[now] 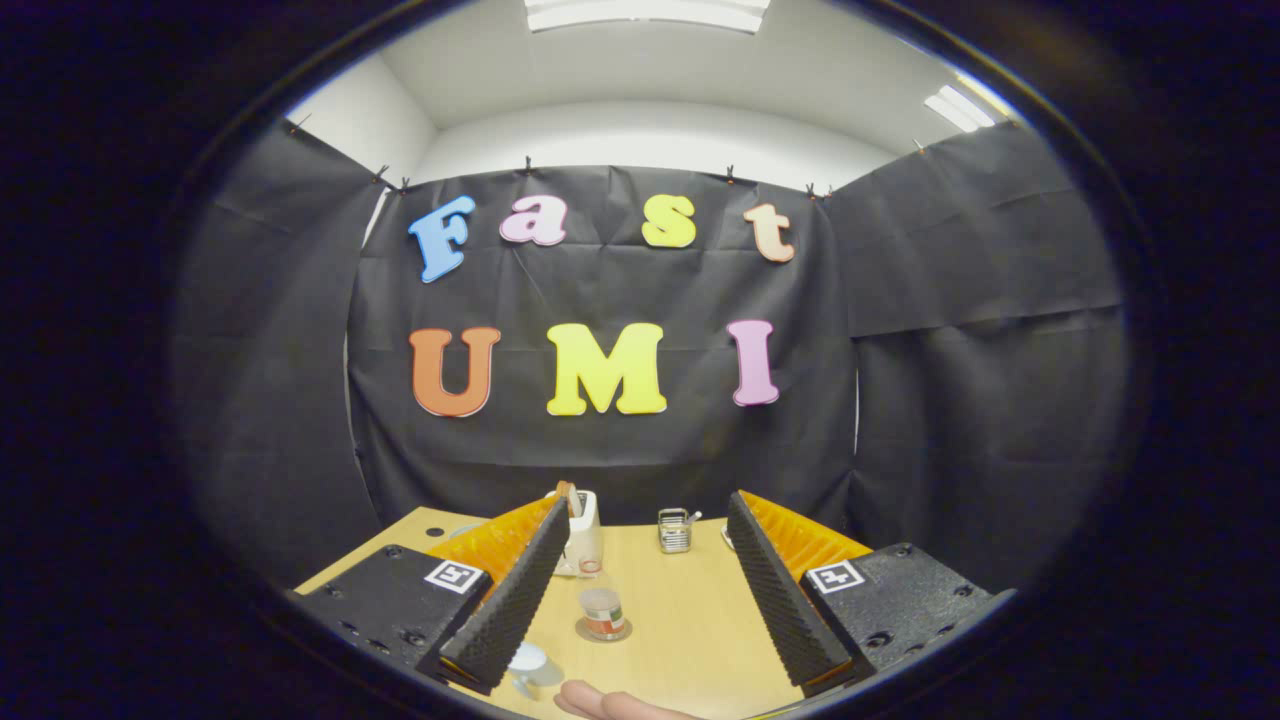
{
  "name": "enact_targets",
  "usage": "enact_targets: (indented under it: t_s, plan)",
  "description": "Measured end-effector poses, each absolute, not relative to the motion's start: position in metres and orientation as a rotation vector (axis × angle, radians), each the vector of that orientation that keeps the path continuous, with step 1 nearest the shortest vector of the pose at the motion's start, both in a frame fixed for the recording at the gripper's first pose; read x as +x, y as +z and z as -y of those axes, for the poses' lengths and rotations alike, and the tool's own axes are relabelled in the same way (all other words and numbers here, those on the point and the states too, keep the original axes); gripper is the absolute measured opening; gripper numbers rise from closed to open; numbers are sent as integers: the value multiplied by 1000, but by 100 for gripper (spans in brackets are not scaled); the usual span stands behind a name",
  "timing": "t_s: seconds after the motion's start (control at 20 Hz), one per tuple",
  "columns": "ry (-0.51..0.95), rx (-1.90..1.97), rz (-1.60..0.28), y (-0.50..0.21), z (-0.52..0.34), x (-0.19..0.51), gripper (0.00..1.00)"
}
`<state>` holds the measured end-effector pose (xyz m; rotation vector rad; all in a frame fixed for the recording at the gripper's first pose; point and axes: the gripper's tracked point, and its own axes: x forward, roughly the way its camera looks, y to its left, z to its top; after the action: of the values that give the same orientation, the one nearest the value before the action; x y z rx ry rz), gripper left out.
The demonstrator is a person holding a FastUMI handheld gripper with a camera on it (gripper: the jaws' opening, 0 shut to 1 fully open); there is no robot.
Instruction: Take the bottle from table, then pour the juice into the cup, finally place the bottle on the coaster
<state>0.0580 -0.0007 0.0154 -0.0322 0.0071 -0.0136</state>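
Holding my claw [640, 590] wide and empty, I see the small clear bottle with a red-and-green label [602, 612] between my fingers, on a round grey coaster [603, 630]. Beyond the bottle stands a white toaster [583, 545]. I think a fast push could tip the bottle.

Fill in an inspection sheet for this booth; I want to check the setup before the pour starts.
Surface: light wooden table, lit from above.
Job's things: a small bottle stands on a round coaster between the fingers; a white cup sits near the left finger's tip.
Clutter: a white holder and a small metal rack stand at the far side of the table.
Tool: open, fingers spread wide, holding nothing.
Cables: nothing seen.
Surroundings: black cloth wall, white ceiling with lights; part of a person's hand lies at the near table edge.
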Motion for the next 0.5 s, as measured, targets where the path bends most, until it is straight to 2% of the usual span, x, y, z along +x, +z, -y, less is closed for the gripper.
enact_targets:
  t_s: [0.5]
  plan:
    - [41,-78,50,50,-6,-7,100]
